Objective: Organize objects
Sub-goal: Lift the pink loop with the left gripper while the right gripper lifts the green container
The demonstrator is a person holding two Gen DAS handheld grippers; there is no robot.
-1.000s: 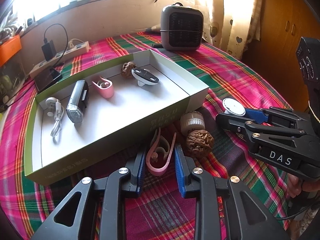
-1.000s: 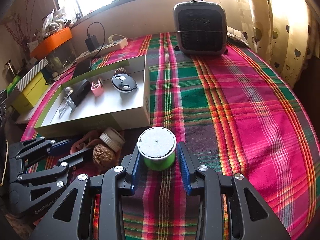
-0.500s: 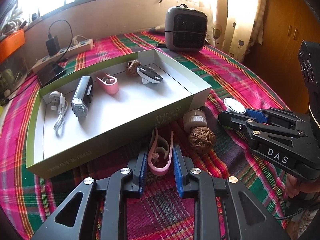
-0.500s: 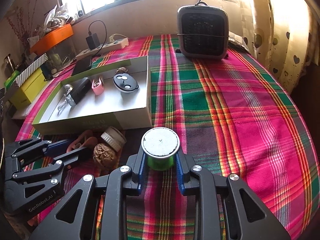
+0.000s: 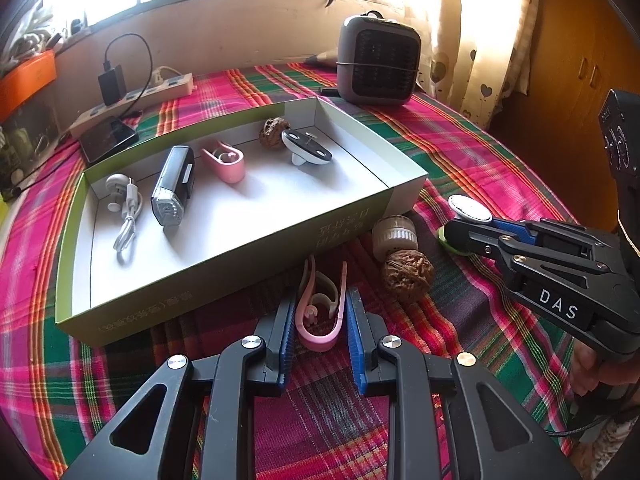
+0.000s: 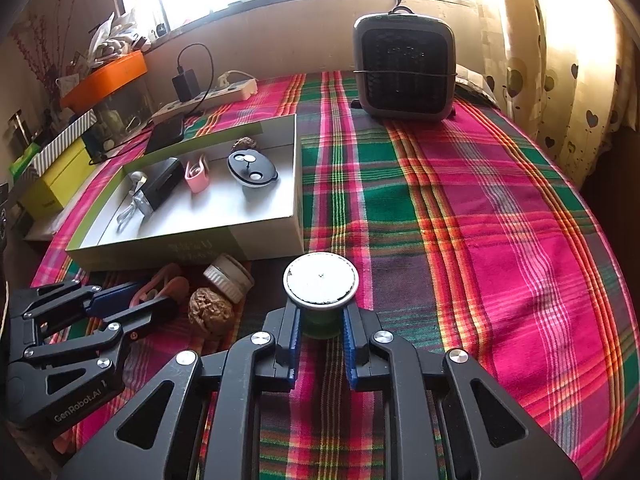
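My left gripper (image 5: 320,316) has closed its blue pads on the soft pink plastic clip (image 5: 320,312), lying on the plaid cloth (image 6: 480,240) before the green cardboard box (image 5: 248,248). My right gripper (image 6: 320,326), just closing, clamps the green spool with white top (image 6: 321,284).

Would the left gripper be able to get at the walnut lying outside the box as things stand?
Probably not right away: the left gripper is closed on the pink clip. The walnut itself lies uncovered just beside it, touching the small ribbed jar, so the path looks free once the clip is let go.
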